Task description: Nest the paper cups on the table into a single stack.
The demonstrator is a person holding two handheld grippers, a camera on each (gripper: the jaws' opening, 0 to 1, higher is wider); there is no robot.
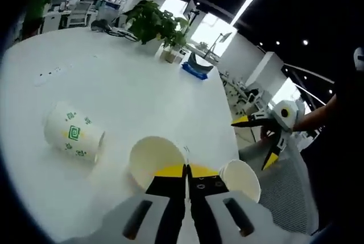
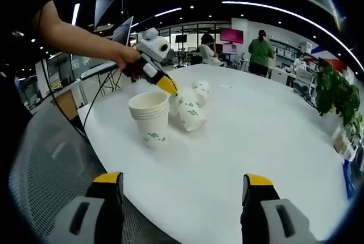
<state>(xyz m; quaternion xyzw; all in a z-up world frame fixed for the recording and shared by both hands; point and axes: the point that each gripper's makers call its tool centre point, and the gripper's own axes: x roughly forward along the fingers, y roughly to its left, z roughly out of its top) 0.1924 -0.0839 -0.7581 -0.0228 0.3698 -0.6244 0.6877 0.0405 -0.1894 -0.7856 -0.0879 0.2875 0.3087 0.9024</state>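
While the left hand-held gripper [image 2: 166, 85] hovered with jaws closed and empty above a stack of paper cups [image 2: 150, 116] near the tabletop [image 2: 256, 136] edge, two more cups [image 2: 190, 110] lay toppled beside it; the right hand-held gripper [image 2: 185, 186] stood wide open, empty. Light and crushable, they looked best pinched at the rim.

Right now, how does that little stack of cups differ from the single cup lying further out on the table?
The stack stands upright, mouth open upward; the single cup lies tipped on its side, mouth facing sideways. The stack is several cups nested, with rims layered at the top; the single cup is alone. The left gripper is closed at the stack's rim, whereas nothing touches the single cup. Both are white paper with green print.
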